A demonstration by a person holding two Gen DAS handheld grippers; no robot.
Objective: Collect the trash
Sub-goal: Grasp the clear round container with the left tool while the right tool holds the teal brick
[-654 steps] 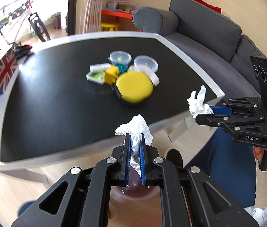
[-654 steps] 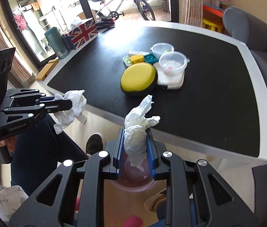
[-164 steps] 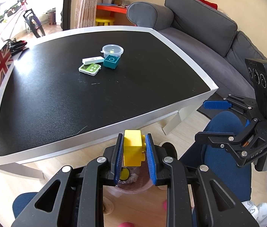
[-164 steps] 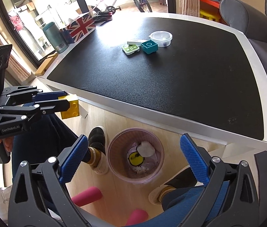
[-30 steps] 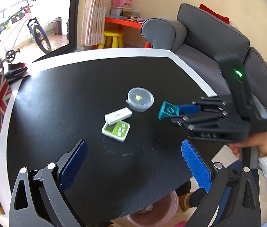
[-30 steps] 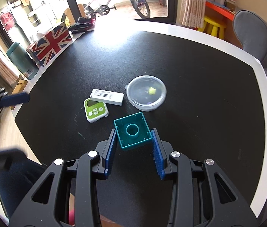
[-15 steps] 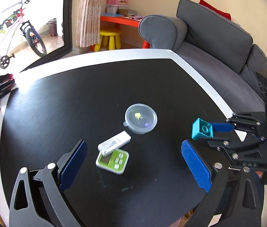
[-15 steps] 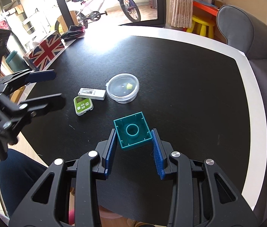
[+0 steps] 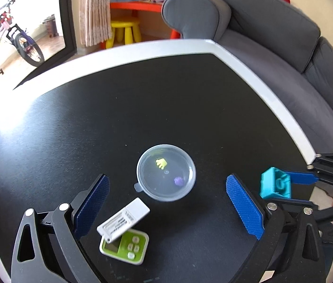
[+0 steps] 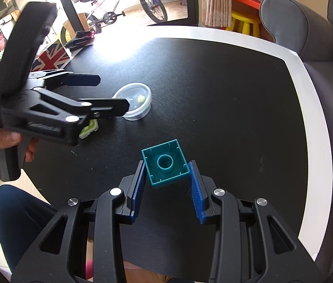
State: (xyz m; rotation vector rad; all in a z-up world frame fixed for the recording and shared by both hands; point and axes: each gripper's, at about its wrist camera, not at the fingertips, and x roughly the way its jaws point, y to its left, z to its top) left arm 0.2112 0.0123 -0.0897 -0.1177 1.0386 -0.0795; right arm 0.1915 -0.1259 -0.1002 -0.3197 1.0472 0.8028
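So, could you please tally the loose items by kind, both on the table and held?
Clear round lidded container: 1
White flat stick-shaped device: 1
Green timer: 1
Teal toy block, held in the right gripper: 1
Total: 4

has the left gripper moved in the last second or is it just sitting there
Yes. The open left gripper has come forward over the table toward the clear round container, which now lies between its fingers instead of far ahead.
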